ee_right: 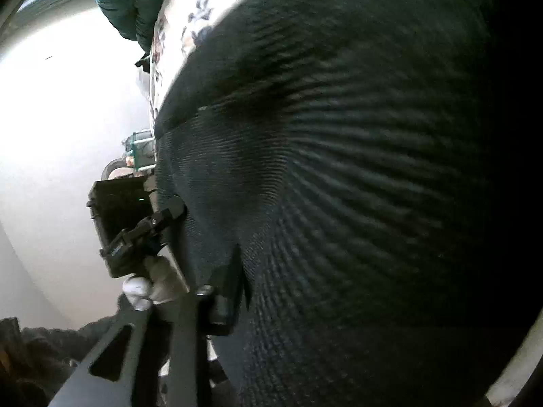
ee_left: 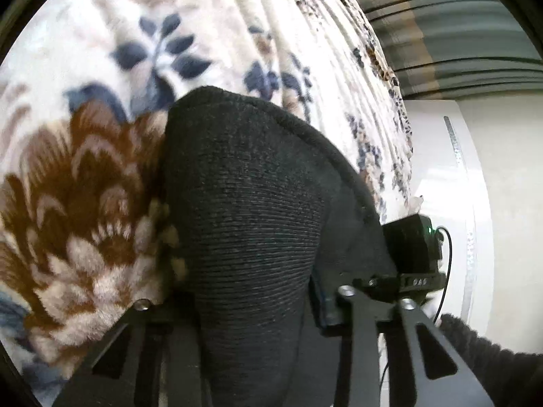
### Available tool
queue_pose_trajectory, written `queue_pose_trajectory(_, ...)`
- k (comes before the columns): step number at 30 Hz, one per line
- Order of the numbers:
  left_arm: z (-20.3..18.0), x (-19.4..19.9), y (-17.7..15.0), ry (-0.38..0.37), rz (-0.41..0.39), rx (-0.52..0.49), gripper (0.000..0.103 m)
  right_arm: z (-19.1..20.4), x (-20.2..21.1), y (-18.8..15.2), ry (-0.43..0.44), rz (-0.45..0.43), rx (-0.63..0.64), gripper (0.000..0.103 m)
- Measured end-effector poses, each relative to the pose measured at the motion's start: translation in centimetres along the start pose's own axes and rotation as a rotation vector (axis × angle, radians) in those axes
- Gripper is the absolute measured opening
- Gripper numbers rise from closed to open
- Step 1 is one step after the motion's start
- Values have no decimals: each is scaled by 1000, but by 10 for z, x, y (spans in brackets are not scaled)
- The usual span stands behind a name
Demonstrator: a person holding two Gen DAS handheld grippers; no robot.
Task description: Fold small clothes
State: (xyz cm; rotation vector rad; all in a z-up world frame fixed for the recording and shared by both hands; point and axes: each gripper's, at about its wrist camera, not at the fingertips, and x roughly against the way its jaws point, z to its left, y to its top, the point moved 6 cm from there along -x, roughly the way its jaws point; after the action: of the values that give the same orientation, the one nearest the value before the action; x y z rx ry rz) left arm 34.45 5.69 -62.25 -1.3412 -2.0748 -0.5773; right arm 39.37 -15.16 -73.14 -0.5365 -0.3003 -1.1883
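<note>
Nearest, the left hand-held gripper (ee_left: 251, 308) has its jaws narrowed on a dark knit garment (ee_left: 251, 186), the cloth bunched between its fingers. The right hand-held gripper (ee_right: 237, 291) seems to pinch the same garment (ee_right: 339, 169) at an edge, one finger (ee_right: 224, 288) pressed into the knit; its other finger is hidden. The garment drapes over a floral blanket (ee_left: 85, 169) beyond. Judged step: carrying a fold across. Next: lay the held edge flat, aligned, then let go.

No text, label, brand, number or sign can be read in either view.
</note>
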Motion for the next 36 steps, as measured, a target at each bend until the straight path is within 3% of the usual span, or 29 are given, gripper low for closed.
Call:
queue_pose_trajectory(6,-27,12,31,-12,10,-34,26,26,25,-8,-6,-96,15,22)
queue_pose_trajectory(11,-69,13,95,-6,11,-126,26,55,65,18,24,-206,13,21)
queue_pose_trajectory(16,-104,-9,183,7,22,-216,26,75,106,75,11,-311,7,21)
queue_pose_trajectory(22,-115,-64,289,25,45,-272,26,74,150,177,-33,-414,-13,21)
queue_pose_trajectory(26,-99,-99,331,49,74,-259,27,56,161,238,-76,-437,-47,21)
queue_pose_trajectory(29,-83,-125,347,119,130,-248,34,37,166,271,-145,-416,-61,21)
queue_pose_trajectory(32,-80,-130,348,148,163,-258,43,26,160,281,-223,-372,-98,32)
queue_pose_trajectory(36,-93,-116,341,271,130,-309,53,25,183,264,-346,-411,-131,60)
